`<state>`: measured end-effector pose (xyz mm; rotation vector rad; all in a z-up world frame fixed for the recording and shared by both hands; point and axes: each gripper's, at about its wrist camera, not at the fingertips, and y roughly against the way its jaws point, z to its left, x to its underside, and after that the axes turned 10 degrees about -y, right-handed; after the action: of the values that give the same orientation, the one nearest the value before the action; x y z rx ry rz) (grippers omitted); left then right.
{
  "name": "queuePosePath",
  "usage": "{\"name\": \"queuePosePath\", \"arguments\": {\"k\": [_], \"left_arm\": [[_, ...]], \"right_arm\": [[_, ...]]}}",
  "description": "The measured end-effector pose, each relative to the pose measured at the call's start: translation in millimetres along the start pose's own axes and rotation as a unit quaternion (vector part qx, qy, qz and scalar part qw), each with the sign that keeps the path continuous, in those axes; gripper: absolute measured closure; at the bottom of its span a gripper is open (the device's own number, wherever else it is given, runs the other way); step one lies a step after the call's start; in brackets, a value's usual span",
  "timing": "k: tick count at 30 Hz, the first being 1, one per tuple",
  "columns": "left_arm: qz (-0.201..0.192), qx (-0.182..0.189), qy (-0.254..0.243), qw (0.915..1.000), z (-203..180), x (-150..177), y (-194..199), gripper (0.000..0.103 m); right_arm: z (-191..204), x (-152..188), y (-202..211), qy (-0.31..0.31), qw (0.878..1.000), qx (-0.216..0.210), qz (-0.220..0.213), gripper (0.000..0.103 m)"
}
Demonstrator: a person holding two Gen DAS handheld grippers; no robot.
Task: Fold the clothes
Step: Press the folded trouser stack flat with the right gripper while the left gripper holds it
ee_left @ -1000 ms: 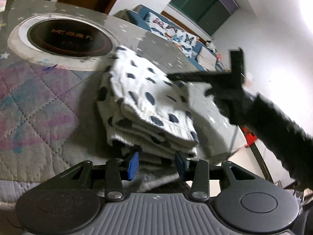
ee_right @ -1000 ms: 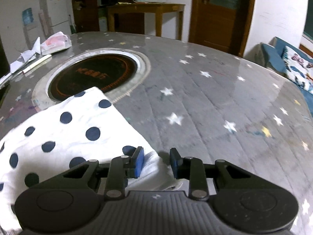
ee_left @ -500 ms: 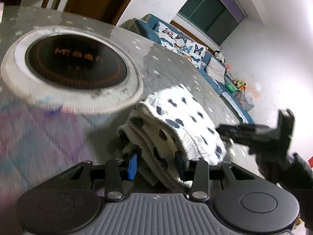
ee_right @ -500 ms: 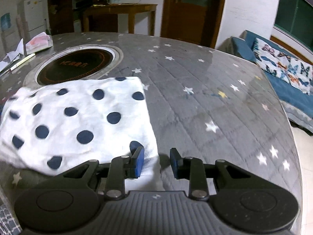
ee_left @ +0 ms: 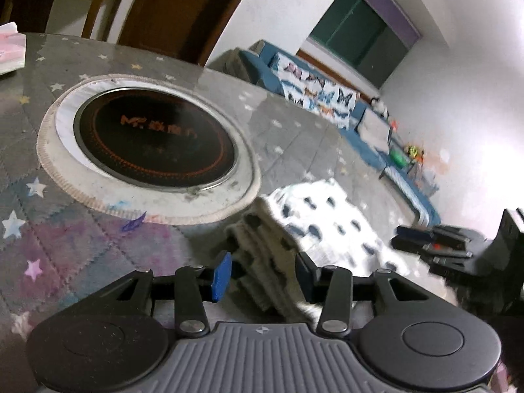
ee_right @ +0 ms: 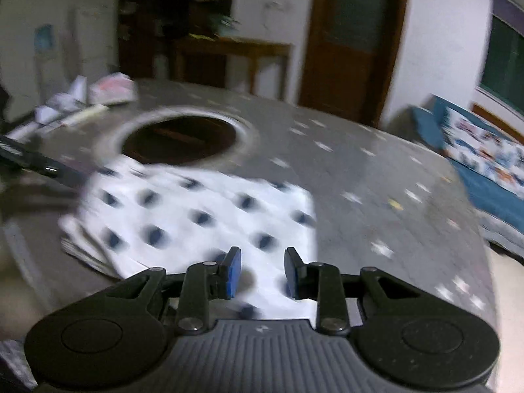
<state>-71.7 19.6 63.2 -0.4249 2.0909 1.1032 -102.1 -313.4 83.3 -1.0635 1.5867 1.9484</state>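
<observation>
A white cloth with dark blue dots (ee_left: 321, 226) lies folded in a thick stack on the grey star-patterned table (ee_left: 294, 137). My left gripper (ee_left: 263, 275) straddles the stack's layered end; its jaws are opening, the cloth sits between them, and a dark gap shows beside the left pad (ee_left: 222, 275). In the right wrist view the folded cloth (ee_right: 203, 209) lies flat, blurred by motion. My right gripper (ee_right: 262, 271) hovers over its near edge, open, gripping nothing. The right gripper's black fingers (ee_left: 432, 249) also show past the cloth's far side.
A round black cooktop (ee_left: 154, 137) with a pale ring is set into the table behind the cloth. Papers and a pink packet (ee_right: 82, 101) lie at the far left. A blue sofa (ee_left: 327, 98) stands beyond the table edge, a wooden door behind.
Both grippers have drawn back and lifted, so the cloth looks smaller and farther in each view. The left jaws stand slightly wider. The right gripper has come off the cloth's corner.
</observation>
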Motion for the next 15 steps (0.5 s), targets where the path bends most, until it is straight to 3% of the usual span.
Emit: {"name": "queuePosePath", "arguments": {"k": [5, 8, 15], "left_arm": [[-0.017, 0.009, 0.001, 0.9998, -17.2, -12.0, -4.8, 0.056], [-0.022, 0.012, 0.008, 0.9996, -22.9, -17.4, -6.3, 0.056], [-0.013, 0.019, 0.017, 0.9996, -26.9, -11.1, -5.4, 0.055]], "right_arm": [[42.6, -13.5, -12.4, 0.037, 0.996, -0.083, -0.003, 0.075], [63.4, -15.8, -28.2, 0.052, 0.993, -0.106, 0.0, 0.075], [88.2, -3.5, -52.6, 0.103, 0.989, -0.098, 0.027, 0.075]]}}
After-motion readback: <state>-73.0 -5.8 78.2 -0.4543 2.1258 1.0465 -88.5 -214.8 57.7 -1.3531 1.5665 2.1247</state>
